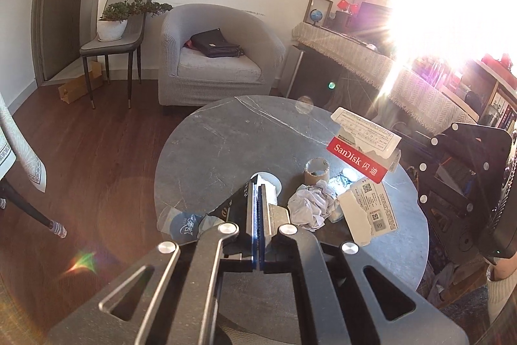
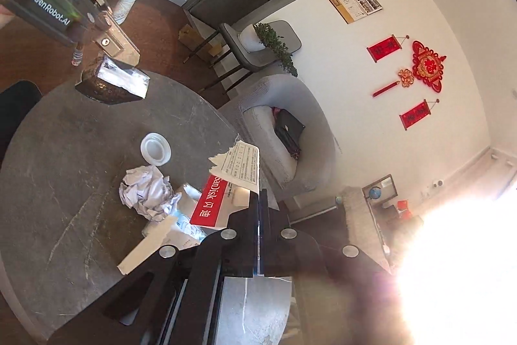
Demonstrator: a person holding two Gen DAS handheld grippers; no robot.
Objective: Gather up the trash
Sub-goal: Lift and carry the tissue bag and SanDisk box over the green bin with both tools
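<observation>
Two fisheye wrist cameras, both close above the round counter (image 1: 226,131).

The left view looks forward and down along its tongs (image 1: 258,183) toward the armchair (image 1: 219,54). The right view is rolled sideways and looks over the counter edge. Both share the crumpled paper (image 1: 310,206), the red SanDisk package (image 2: 210,202), armchair and wall.

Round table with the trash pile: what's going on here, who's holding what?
A person is clearing trash off the round grey table with two handheld grippers. The right gripper is shut on the torn SanDisk package, lifted above the pile. The left gripper is shut on a dark foil wrapper at the table's edge. On the table lie the crumpled paper, cardboard tube, white lid and torn label sheet.
</observation>
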